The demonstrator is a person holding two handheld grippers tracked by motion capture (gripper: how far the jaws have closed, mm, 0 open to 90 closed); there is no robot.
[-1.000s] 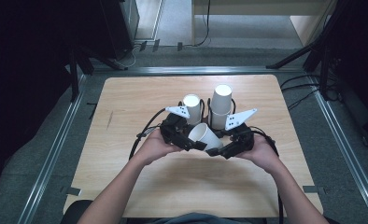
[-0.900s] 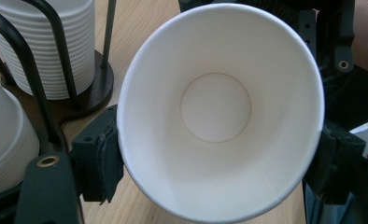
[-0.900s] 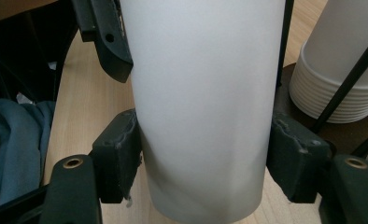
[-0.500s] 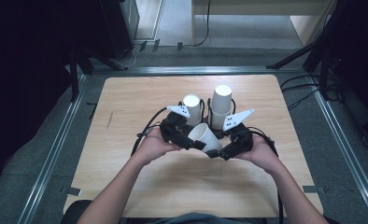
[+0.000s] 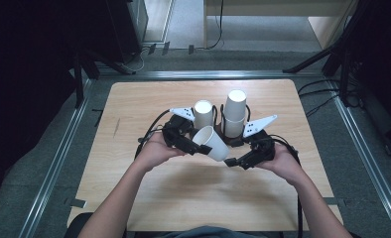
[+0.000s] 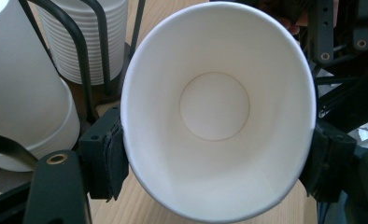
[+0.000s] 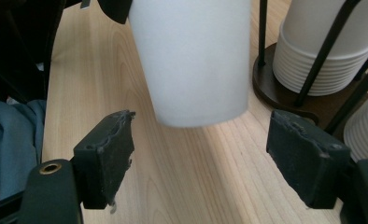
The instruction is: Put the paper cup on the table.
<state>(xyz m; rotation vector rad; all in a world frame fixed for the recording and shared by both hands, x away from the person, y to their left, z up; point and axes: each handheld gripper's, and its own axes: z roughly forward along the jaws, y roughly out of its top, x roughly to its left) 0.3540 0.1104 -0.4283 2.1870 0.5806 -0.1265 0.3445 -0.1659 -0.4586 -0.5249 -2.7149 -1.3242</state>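
One paper cup [image 6: 217, 109] — clamped between left gripper [image 6: 217, 163] pads.

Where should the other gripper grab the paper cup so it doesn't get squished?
Probably near the closed bottom end of the paper cup, coming from the person's right. The left gripper already clamps the rim, which looks pressed into an oval, so the mouth bends easily. The flat base stiffens the narrow end, and it already points at the open right gripper, whose pads stand wider than it.

white paper cup [image 6: 215, 107], black fingers [image 7: 105, 156], light wooden table [image 5: 193, 193]
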